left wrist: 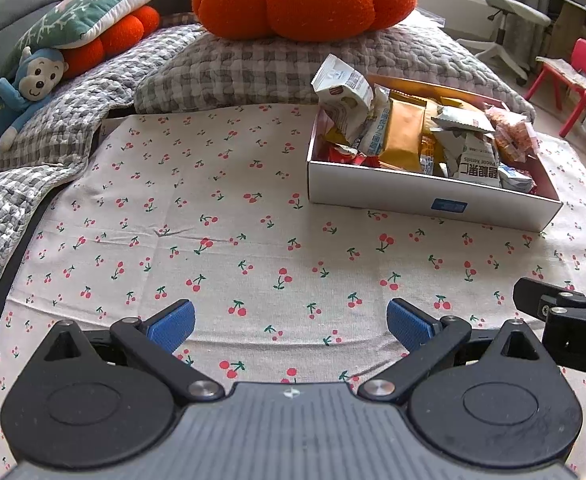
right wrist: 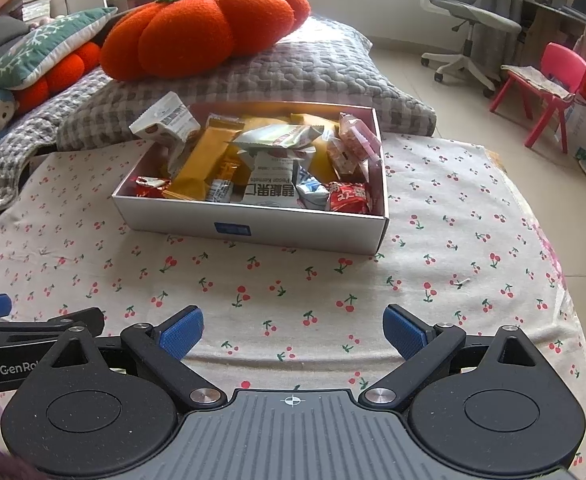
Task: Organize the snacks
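White cardboard, the snack box (right wrist: 249, 216) is sitting on the cherry-print cloth (right wrist: 433, 280) spread over the bed, packed with wrapped snacks (right wrist: 269, 160) and lying with its long side across the view. From the right gripper (right wrist: 293, 330) it is lying at about 12 o'clock; from the left gripper (left wrist: 291, 326) it is lying further off at about 1 o'clock, so the right hand is looking nearer. Both pairs of fingers are standing wide apart, gripping nothing, hovering near each other over bare cloth.
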Action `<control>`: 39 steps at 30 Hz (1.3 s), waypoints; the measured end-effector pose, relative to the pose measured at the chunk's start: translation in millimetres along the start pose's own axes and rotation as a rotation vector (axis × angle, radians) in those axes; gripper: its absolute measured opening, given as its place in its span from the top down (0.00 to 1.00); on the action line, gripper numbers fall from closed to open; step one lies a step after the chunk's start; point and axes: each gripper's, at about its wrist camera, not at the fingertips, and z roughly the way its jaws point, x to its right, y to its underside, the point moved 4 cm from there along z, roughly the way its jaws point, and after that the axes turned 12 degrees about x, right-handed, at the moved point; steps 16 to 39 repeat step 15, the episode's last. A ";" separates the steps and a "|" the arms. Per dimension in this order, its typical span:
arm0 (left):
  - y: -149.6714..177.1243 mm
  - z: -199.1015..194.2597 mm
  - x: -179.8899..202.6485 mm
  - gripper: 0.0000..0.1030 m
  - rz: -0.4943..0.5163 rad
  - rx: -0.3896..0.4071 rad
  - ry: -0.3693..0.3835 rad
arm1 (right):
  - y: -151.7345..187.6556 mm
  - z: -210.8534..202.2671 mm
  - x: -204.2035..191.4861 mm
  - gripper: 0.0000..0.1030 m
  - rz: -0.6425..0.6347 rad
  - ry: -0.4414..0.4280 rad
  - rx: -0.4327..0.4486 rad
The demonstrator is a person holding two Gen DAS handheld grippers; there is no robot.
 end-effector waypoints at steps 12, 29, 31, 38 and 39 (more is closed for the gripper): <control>-1.2 -5.6 2.7 0.01 0.004 0.005 0.019 | -1.5 -6.7 -0.6 0.05 -0.003 0.005 0.003; -1.0 -9.2 3.9 0.01 0.008 0.007 0.035 | -2.4 -11.7 -0.9 0.05 -0.007 0.008 0.007; -1.0 -9.2 3.9 0.01 0.008 0.007 0.035 | -2.4 -11.7 -0.9 0.05 -0.007 0.008 0.007; -1.0 -9.2 3.9 0.01 0.008 0.007 0.035 | -2.4 -11.7 -0.9 0.05 -0.007 0.008 0.007; -1.0 -9.2 3.9 0.01 0.008 0.007 0.035 | -2.4 -11.7 -0.9 0.05 -0.007 0.008 0.007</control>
